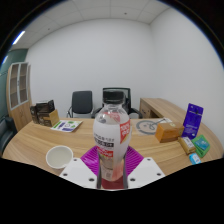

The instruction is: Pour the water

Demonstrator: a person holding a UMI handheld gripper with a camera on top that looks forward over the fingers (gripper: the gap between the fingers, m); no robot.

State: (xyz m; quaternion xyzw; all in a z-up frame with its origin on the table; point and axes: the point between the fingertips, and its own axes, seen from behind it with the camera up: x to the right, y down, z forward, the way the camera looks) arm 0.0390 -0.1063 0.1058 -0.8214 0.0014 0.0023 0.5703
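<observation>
A clear plastic water bottle (112,135) with a white and red label and a white cap stands upright between my fingers. My gripper (112,168) is shut on the bottle's lower part, both purple pads (92,158) pressing its sides. A white cup (60,156) sits on the wooden table (40,140) to the left of the fingers, apart from the bottle. The bottle's base is hidden by the gripper body.
A blue box (192,121), an orange box (169,130) and small packets (200,146) lie to the right. A white plate (149,126), a book (67,125) and office chairs (81,103) are beyond. A cabinet (17,95) stands at far left.
</observation>
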